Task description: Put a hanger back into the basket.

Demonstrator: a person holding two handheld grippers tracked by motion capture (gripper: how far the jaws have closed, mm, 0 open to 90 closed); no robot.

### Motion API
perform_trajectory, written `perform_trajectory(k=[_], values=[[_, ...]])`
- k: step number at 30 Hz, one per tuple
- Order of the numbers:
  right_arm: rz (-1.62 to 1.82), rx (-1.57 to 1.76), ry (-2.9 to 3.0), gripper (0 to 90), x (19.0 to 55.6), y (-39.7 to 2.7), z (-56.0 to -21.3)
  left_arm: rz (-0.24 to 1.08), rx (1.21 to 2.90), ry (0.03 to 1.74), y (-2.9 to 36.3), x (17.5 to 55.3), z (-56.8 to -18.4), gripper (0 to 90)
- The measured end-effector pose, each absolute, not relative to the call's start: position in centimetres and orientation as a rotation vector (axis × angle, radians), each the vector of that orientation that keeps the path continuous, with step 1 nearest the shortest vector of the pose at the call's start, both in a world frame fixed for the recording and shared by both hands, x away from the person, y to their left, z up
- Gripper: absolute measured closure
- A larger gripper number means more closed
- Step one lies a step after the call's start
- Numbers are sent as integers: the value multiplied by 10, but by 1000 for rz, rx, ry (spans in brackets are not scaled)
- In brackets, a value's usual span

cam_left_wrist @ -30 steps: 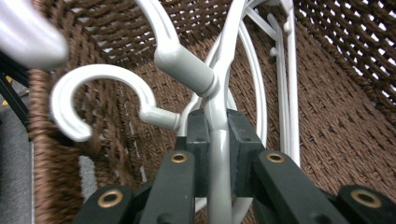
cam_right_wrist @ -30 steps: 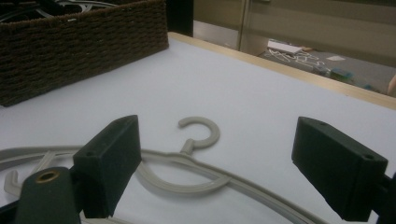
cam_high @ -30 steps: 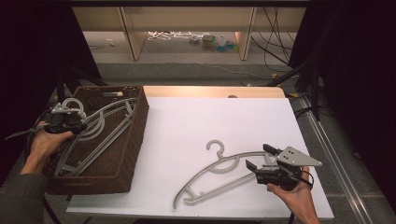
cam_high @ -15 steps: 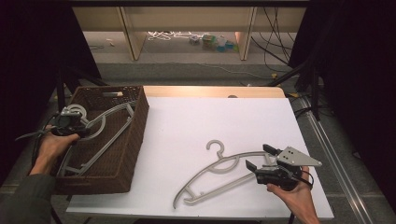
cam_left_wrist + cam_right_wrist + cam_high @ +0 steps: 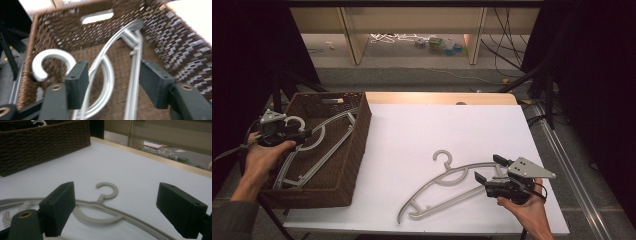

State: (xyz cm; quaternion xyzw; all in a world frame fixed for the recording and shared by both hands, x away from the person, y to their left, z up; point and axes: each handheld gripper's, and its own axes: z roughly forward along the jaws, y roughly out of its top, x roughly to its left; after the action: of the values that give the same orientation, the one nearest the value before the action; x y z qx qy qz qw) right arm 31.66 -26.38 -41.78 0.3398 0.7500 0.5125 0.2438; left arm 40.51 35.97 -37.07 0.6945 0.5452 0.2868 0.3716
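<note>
On the white table (image 5: 412,130) in the high view, a brown wicker basket (image 5: 354,150) stands at the left edge with a silver hanger (image 5: 319,145) lying inside it, its hook toward the person's left hand. The left gripper (image 5: 304,134) hangs over the basket beside that hook; its jaws have just been opening and stand apart, pressing on nothing. Toward the near right, a grey hanger (image 5: 447,187) lies flat on the table, hook pointing away from the person. The right gripper (image 5: 484,170) rests low at the hanger's right end, jaws spread.

In the left gripper view, blurred, the two black jaws stand wide, and the silver hanger (image 5: 107,65) runs up between them on the basket (image 5: 175,42) floor, its white hook (image 5: 50,56) curling just left of the left jaw. The pads do not press on it.

In the right gripper view, the jaws gape wide above the grey hanger (image 5: 105,216), whose hook (image 5: 107,188) lies between them farther off. The hanger's arm passes under the left jaw. The basket (image 5: 42,143) stands well apart at the upper left.
</note>
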Motion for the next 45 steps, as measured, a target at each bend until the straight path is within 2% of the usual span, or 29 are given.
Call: perform_trajectory(k=[9, 16, 23, 45], values=[[1422, 933, 2049, 165, 317, -261, -420, 665, 1624, 1292, 314, 367, -350, 289], [1408, 944, 2058, 165, 316, -261, -419, 619, 1589, 1198, 282, 350, -350, 264], [1417, 917, 2052, 164, 318, -260, -421, 560, 1590, 1099, 251, 335, -361, 167], [1415, 912, 2059, 162, 315, -263, -425, 492, 1610, 919, 183, 308, -408, 159]])
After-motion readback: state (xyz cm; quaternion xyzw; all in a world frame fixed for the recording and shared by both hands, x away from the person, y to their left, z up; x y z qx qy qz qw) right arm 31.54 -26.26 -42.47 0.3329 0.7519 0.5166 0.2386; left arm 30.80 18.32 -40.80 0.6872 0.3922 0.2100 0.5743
